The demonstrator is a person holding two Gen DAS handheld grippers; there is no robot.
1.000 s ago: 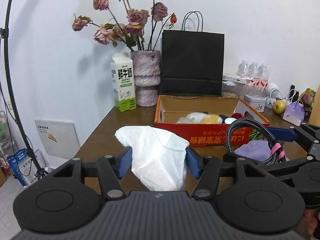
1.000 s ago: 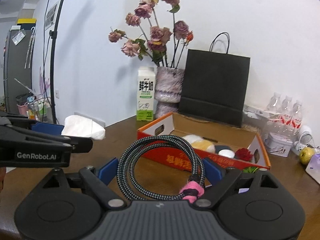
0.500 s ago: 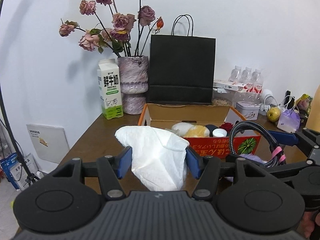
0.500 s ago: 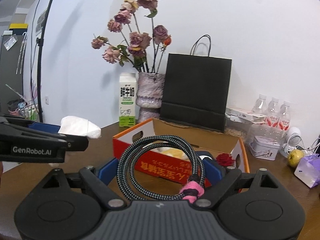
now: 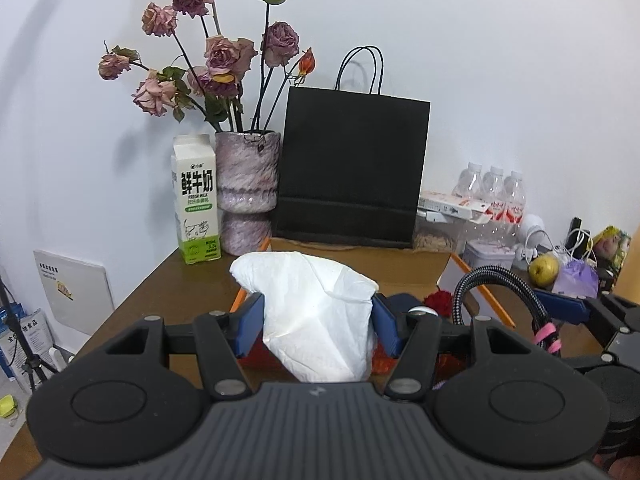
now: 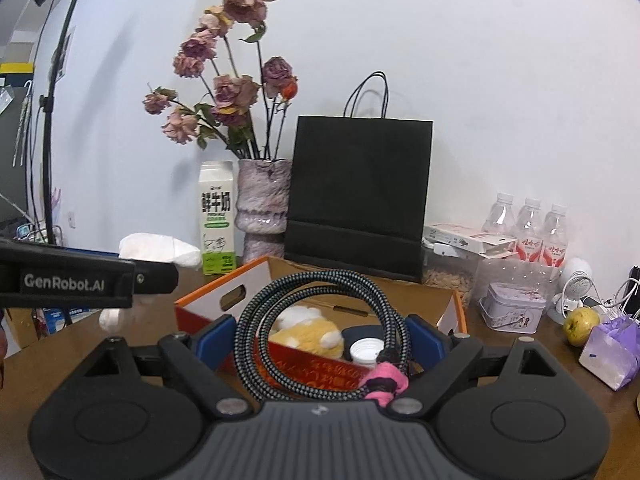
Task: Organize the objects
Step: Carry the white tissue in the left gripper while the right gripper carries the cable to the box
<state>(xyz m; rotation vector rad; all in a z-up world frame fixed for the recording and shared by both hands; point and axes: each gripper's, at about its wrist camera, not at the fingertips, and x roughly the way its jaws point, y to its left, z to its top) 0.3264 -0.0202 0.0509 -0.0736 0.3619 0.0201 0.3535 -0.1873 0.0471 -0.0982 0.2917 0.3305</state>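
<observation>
My left gripper [image 5: 318, 322] is shut on a white tissue pack [image 5: 316, 316] and holds it in the air just in front of the orange cardboard box [image 5: 472, 280]. My right gripper [image 6: 320, 340] is shut on a coiled braided cable [image 6: 320, 328] with a pink tie [image 6: 384, 380], held over the near edge of the same box [image 6: 224, 300]. The box holds a yellow plush toy [image 6: 308, 332], a white cap [image 6: 366, 354] and a red flower [image 5: 440, 302]. The cable [image 5: 500, 292] also shows at the right of the left wrist view.
Behind the box stand a milk carton [image 5: 196, 204], a vase of dried roses [image 5: 248, 192] and a black paper bag [image 5: 352, 168]. To the right are water bottles [image 6: 532, 228], a tin [image 6: 512, 308], an apple [image 6: 580, 320] and a purple bag [image 6: 612, 348].
Both grippers have moved forward toward the box with their objects still held. The box is now closer and partly hidden behind the tissue pack and cable.
</observation>
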